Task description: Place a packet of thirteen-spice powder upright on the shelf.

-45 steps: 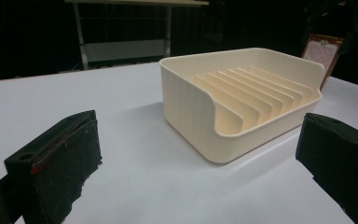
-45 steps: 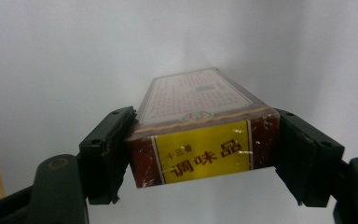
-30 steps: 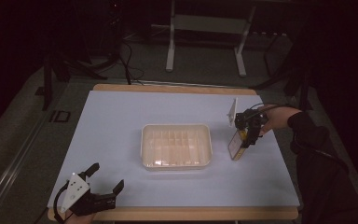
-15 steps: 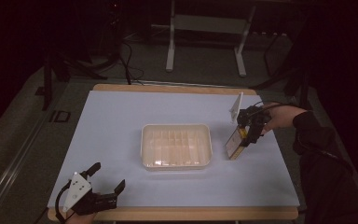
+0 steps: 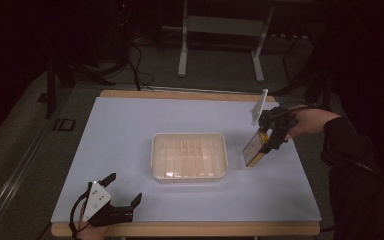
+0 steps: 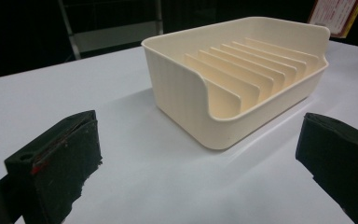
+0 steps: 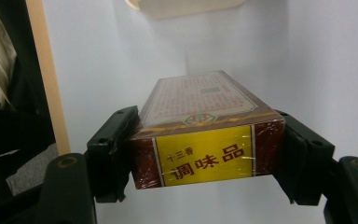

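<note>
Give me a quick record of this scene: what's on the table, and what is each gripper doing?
Table: white top, wooden edge
Middle: cream slotted tray, no items in its slots
Right gripper: shut on a seasoning box with a yellow label, held clear of the table, right of the tray
Left gripper: open, holds nothing, near the table's front left edge

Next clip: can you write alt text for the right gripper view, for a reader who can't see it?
The right claw is shut on a flat brown box with a yellow end label in Chinese characters, one black jaw on each narrow side, held above the white table. The cream tray peeks in at the top edge.
</note>
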`<state>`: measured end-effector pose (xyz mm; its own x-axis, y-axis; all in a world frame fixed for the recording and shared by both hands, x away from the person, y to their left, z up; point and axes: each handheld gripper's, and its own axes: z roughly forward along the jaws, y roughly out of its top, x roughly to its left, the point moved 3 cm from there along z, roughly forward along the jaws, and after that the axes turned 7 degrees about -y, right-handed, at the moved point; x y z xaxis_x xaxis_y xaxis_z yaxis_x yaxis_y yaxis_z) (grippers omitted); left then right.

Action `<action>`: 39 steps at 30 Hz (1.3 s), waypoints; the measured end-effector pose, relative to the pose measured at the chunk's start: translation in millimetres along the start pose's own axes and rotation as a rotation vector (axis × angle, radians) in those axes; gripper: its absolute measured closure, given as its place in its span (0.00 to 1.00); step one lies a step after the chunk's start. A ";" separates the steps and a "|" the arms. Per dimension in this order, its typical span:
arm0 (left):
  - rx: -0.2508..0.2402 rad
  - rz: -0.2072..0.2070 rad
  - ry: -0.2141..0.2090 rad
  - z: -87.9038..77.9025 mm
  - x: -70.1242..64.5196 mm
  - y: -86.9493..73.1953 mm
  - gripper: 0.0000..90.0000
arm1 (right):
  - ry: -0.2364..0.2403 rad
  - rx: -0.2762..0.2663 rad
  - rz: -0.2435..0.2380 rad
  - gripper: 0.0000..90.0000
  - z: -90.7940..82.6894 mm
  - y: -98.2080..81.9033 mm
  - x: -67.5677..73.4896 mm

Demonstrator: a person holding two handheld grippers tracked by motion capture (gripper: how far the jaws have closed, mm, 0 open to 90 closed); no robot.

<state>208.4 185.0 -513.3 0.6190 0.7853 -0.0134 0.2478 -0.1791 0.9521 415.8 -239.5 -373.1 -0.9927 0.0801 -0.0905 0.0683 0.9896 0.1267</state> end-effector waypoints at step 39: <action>0.029 0.013 -0.063 18.4 -2.3 1.9 0.00 | -0.066 -0.051 -0.033 0.33 -44.8 73.9 22.5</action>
<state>221.1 172.0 -517.1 0.6677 0.7441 -0.0215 0.2608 -0.2068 0.9430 394.1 -169.9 -321.5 -0.9855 0.0568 -0.1602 0.0286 0.9845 0.1729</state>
